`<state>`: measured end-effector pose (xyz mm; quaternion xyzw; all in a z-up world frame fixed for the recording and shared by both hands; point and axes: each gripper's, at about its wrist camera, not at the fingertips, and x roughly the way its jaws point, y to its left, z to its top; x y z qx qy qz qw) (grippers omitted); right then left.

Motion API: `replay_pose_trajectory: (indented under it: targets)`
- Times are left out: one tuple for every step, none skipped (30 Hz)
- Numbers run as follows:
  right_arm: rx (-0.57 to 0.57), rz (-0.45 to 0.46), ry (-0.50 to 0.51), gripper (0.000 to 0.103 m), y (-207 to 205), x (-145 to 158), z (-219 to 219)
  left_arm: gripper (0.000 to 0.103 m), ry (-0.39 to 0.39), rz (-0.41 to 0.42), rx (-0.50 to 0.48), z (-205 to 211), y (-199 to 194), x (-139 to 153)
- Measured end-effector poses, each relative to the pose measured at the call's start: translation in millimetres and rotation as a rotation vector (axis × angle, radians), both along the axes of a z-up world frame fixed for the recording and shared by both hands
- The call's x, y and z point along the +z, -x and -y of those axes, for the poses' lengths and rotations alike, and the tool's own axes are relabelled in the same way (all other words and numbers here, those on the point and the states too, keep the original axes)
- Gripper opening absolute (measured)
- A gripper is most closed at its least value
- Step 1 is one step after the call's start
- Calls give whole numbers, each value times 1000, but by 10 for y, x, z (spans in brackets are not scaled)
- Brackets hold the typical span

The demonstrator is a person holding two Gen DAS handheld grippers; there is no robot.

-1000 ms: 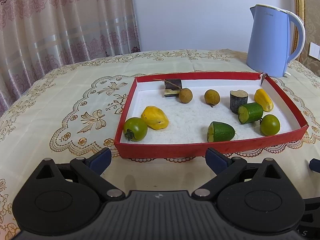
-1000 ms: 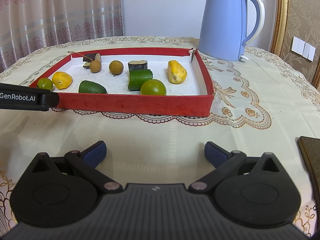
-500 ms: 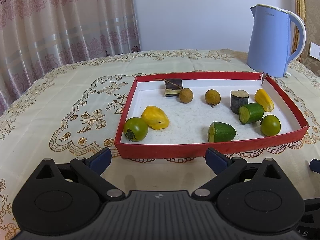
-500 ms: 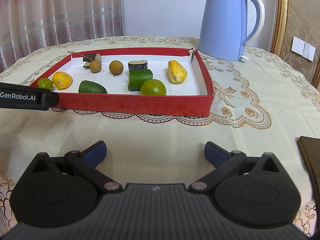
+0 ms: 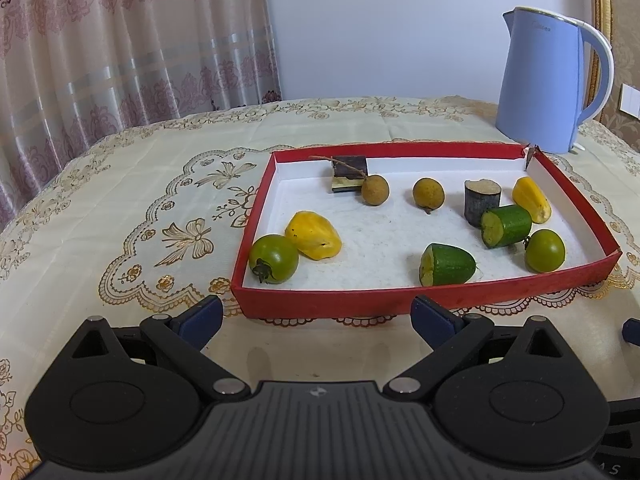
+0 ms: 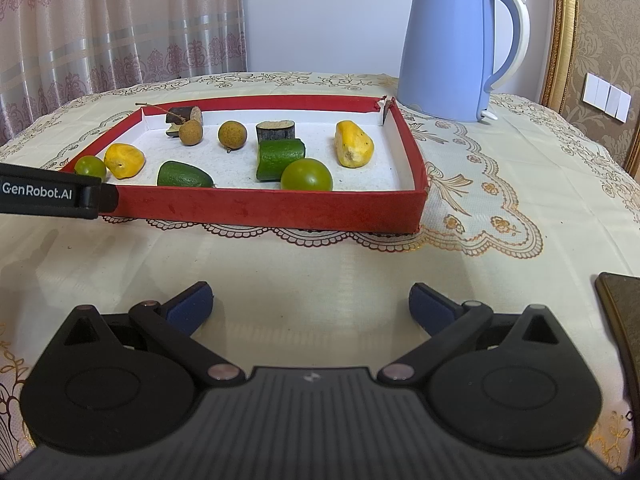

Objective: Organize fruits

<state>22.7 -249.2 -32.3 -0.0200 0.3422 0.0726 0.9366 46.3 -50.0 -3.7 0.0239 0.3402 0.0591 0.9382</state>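
Red tray (image 5: 400,302) holding green, yellow and brown fruits, on the table (image 6: 320,256) just ahead of the left claw (image 5: 316,314) and ahead-left of the right claw (image 6: 310,304), both spread wide, gripping nothing.

"GenRobot.AI" on left gripper (image 6: 48,196), "Midea" on kettle (image 6: 452,40)

From my left-wrist view the tray (image 5: 400,303) lies on the tablecloth (image 5: 120,216) ahead of me; two tomatoes (image 5: 274,258) sit in its near corners; the longans (image 5: 375,189) lie toward the back; the kettle (image 5: 544,84) stands behind its far right corner.
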Motion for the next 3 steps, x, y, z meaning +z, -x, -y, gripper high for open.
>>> replay_pose_trajectory:
  targets:
    - [0,0,0,103,0,0,0,101,2,-2,2,-8,-5,-3]
    - [0,0,0,103,0,0,0,101,3,-3,5,-14,-10,-6]
    - [0,0,0,103,0,0,-2,101,6,-6,7,-22,-16,-9]
